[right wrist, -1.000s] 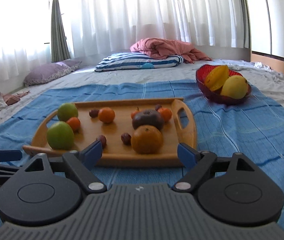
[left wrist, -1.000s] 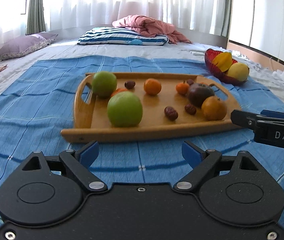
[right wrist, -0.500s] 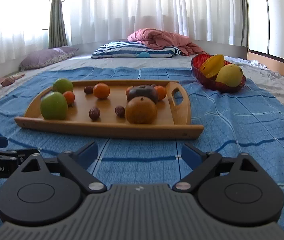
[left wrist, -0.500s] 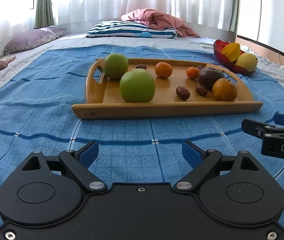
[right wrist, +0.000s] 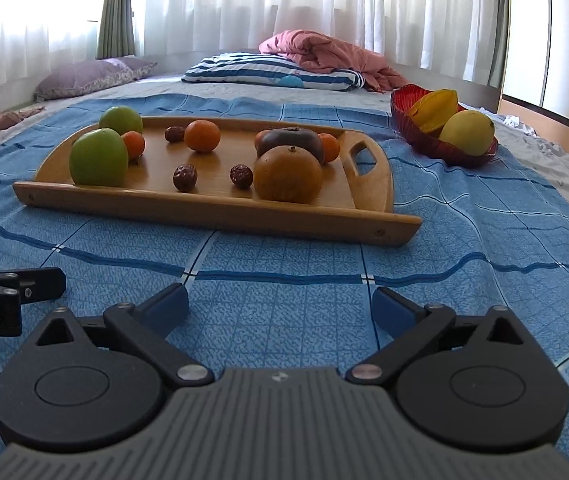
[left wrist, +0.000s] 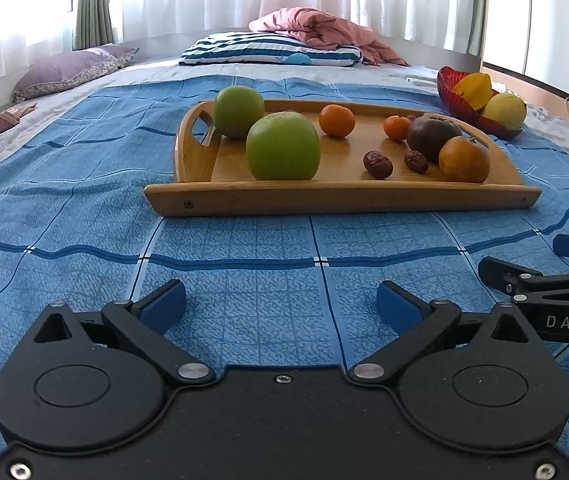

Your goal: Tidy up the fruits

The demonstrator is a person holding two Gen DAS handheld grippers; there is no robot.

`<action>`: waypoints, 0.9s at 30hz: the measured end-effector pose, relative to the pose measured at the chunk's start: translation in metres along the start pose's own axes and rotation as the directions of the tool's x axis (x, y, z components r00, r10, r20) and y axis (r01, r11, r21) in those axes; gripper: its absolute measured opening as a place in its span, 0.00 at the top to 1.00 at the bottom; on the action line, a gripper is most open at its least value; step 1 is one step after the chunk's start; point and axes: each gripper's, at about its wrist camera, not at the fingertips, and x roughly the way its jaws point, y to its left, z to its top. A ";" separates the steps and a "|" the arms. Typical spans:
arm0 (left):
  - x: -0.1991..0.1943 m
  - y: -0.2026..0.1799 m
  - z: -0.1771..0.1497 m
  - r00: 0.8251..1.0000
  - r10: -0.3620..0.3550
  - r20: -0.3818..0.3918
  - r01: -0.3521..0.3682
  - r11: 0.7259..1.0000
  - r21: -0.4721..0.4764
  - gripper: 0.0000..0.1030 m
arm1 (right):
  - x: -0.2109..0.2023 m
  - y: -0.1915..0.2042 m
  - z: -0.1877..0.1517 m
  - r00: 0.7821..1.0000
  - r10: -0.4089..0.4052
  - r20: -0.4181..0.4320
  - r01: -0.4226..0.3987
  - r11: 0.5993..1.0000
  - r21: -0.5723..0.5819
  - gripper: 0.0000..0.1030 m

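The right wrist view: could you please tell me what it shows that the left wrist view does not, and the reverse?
Only the right wrist view shows a small orange tucked beside the green apples and a third date at the tray's back. Only the left wrist view shows the left handle hole. Both show the wooden tray, red bowl, blue cloth, and both grippers open and empty.

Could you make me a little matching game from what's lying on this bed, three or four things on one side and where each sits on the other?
Things:
1. starfruit
2. dark purple fruit
3. striped pillow
4. right gripper

Places:
A. on the wooden tray
B. over the blue blanket, in front of the tray
C. in the red bowl
D. far end of the bed, under the pink quilt

Pairs: 1-C, 2-A, 3-D, 4-B
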 end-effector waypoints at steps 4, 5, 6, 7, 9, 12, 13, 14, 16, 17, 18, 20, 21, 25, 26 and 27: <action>0.000 0.000 -0.001 1.000 0.003 0.005 -0.003 1.000 0.001 0.00 | 0.003 0.000 -0.002 1.000 0.002 -0.003 -0.002 1.000 -0.001 0.00; 0.001 0.000 -0.002 1.000 0.004 0.007 -0.005 1.000 0.003 0.00 | 0.003 0.000 -0.002 1.000 0.001 -0.004 -0.001 1.000 -0.002 0.00; 0.001 0.000 -0.002 1.000 0.006 0.009 -0.006 1.000 0.003 0.00 | 0.004 0.000 -0.002 1.000 0.001 -0.004 -0.001 1.000 -0.002 0.00; 0.002 0.000 -0.002 1.000 0.006 0.011 -0.006 1.000 0.003 0.00 | 0.004 0.000 -0.002 1.000 0.001 -0.002 -0.001 1.000 -0.003 0.00; 0.002 0.000 -0.002 1.000 0.003 0.008 -0.004 1.000 0.002 0.00 | 0.004 0.001 -0.003 1.000 -0.002 0.001 0.002 1.000 -0.006 0.00; 0.001 0.000 -0.002 1.000 0.003 0.009 -0.003 1.000 0.002 0.00 | 0.004 0.001 -0.003 1.000 -0.004 0.004 0.004 1.000 -0.008 0.00; 0.001 0.000 -0.002 1.000 0.004 0.009 -0.004 1.000 0.003 0.00 | 0.004 0.001 -0.003 1.000 -0.004 0.005 0.004 1.000 -0.008 0.00; 0.001 -0.001 -0.002 1.000 0.004 0.010 -0.004 1.000 0.003 0.00 | 0.004 0.001 -0.003 1.000 -0.004 0.005 0.004 1.000 -0.008 0.00; 0.002 -0.001 -0.003 1.000 0.003 0.011 -0.003 1.000 0.002 0.00 | 0.004 0.001 -0.003 1.000 -0.004 0.005 0.004 1.000 -0.008 0.00; 0.001 -0.001 -0.003 1.000 0.003 0.010 -0.003 1.000 0.002 0.00 | 0.004 0.001 -0.003 1.000 -0.004 0.005 0.004 1.000 -0.008 0.00; 0.002 -0.001 -0.003 1.000 0.003 0.011 -0.003 1.000 0.002 0.00 | 0.004 0.001 -0.003 1.000 -0.005 0.005 0.005 1.000 -0.009 0.00; 0.001 0.000 -0.003 1.000 0.004 0.011 -0.004 1.000 0.002 0.00 | 0.004 0.001 -0.003 1.000 -0.005 0.006 0.005 1.000 -0.008 0.00; 0.002 -0.001 -0.003 1.000 0.004 0.012 -0.004 1.000 0.003 0.00 | 0.004 0.001 -0.003 1.000 -0.004 0.005 0.005 1.000 -0.008 0.00; 0.002 -0.001 -0.003 1.000 0.004 0.013 -0.004 1.000 0.003 0.00 | 0.004 0.001 -0.003 1.000 -0.005 0.005 0.005 1.000 -0.008 0.00; 0.001 -0.001 -0.003 1.000 0.004 0.014 -0.004 1.000 0.002 0.00 | 0.004 0.001 -0.003 1.000 -0.005 0.006 0.005 1.000 -0.009 0.00; 0.001 -0.001 -0.003 1.000 0.004 0.014 -0.004 1.000 0.002 0.00 | 0.004 0.001 -0.003 1.000 -0.005 0.005 0.005 1.000 -0.008 0.00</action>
